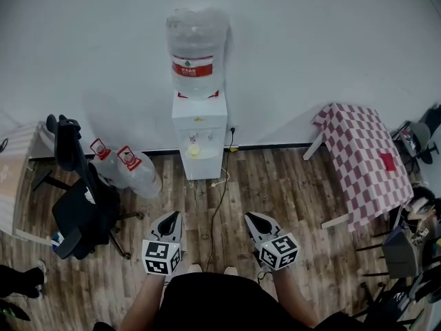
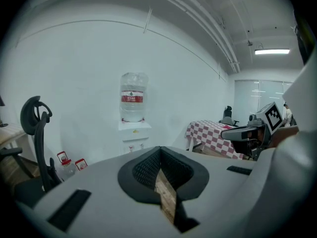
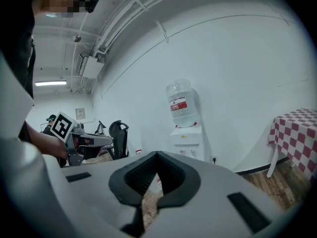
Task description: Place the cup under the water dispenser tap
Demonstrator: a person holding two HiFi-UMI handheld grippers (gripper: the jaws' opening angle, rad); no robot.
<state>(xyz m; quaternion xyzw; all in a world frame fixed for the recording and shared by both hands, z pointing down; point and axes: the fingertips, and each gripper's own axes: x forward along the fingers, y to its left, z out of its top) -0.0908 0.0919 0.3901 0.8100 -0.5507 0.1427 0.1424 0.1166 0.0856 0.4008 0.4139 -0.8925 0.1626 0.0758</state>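
Note:
A white water dispenser (image 1: pixel 199 135) stands against the far wall with a big clear bottle (image 1: pixel 196 50) on top. A small yellowish thing (image 1: pixel 195 150), perhaps the cup, sits in the recess under its taps. The dispenser also shows far off in the left gripper view (image 2: pixel 133 133) and in the right gripper view (image 3: pixel 186 135). My left gripper (image 1: pixel 173 215) and right gripper (image 1: pixel 250 216) hover side by side over the wood floor, well short of the dispenser. Both point toward it, and both are shut and hold nothing (image 2: pixel 159 148) (image 3: pixel 157 154).
A black office chair (image 1: pixel 79 202) stands at the left, with two spare water bottles (image 1: pixel 131 169) lying beside the dispenser. A red-checked table (image 1: pixel 365 157) is at the right, with dark gear (image 1: pixel 406 247) past it. A white cable (image 1: pixel 219 183) trails over the floor from the dispenser.

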